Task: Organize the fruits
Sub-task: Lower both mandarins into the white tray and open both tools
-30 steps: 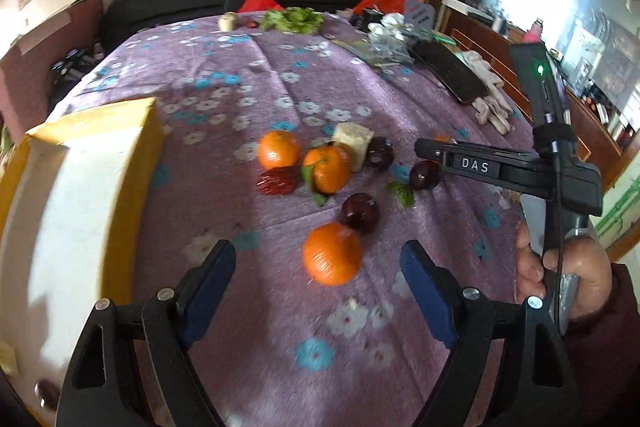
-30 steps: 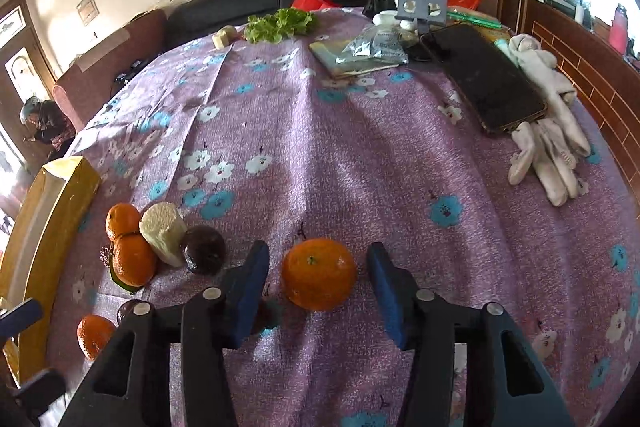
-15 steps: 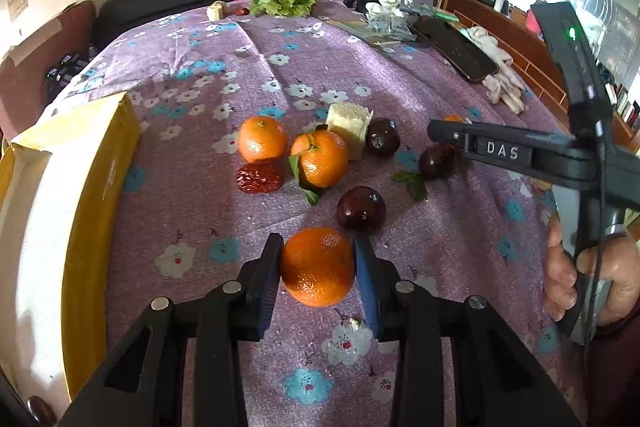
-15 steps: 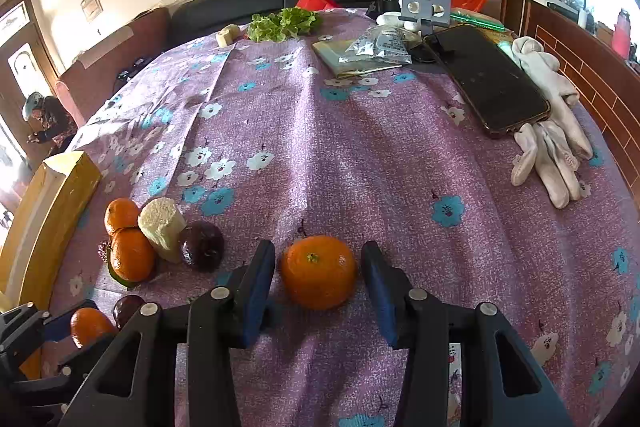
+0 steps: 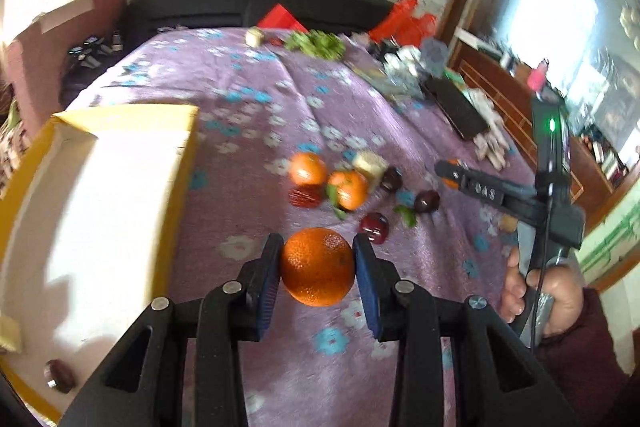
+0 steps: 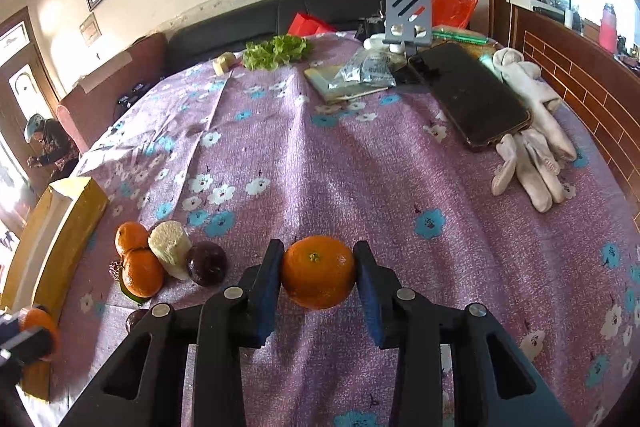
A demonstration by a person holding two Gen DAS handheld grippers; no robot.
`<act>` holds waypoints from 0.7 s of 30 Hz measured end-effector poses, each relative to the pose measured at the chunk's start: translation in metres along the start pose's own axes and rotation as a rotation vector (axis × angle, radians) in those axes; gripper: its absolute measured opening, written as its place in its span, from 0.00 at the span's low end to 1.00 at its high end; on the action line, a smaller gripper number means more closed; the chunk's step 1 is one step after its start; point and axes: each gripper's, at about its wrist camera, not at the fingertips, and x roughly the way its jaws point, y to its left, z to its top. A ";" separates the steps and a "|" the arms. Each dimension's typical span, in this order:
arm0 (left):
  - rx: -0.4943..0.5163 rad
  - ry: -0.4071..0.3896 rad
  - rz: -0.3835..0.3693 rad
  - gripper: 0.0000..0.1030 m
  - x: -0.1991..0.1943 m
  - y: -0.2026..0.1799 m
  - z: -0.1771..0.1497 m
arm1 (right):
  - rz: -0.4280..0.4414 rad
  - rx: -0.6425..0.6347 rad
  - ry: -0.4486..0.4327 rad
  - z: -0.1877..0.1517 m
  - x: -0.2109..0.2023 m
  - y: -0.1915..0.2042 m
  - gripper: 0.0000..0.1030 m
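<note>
The left gripper (image 5: 317, 273) squeezes one orange (image 5: 317, 267), lifted above the purple cloth (image 5: 256, 131) beside the yellow box (image 5: 132, 115). The right gripper (image 6: 318, 277) squeezes another orange (image 6: 318, 271) low over the cloth. Two more oranges (image 6: 138, 263), one white chunk (image 6: 170, 247) and one dark plum (image 6: 207, 263) sit close together to its left.

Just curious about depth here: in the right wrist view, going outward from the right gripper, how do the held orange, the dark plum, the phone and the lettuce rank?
1. Orange, between the right gripper fingers.
2. Plum, left.
3. Phone, far right.
4. Lettuce, table's far edge.
</note>
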 end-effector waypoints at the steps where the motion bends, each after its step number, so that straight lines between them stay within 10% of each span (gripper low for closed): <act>1: -0.016 -0.012 0.007 0.33 -0.008 0.007 0.000 | -0.003 -0.007 -0.007 0.000 -0.001 0.002 0.37; 8: -0.140 -0.097 0.146 0.34 -0.066 0.085 -0.001 | -0.010 -0.091 -0.096 0.004 -0.036 0.038 0.37; 21: -0.356 -0.007 0.325 0.34 -0.062 0.225 -0.009 | 0.400 -0.413 0.036 -0.026 -0.071 0.261 0.38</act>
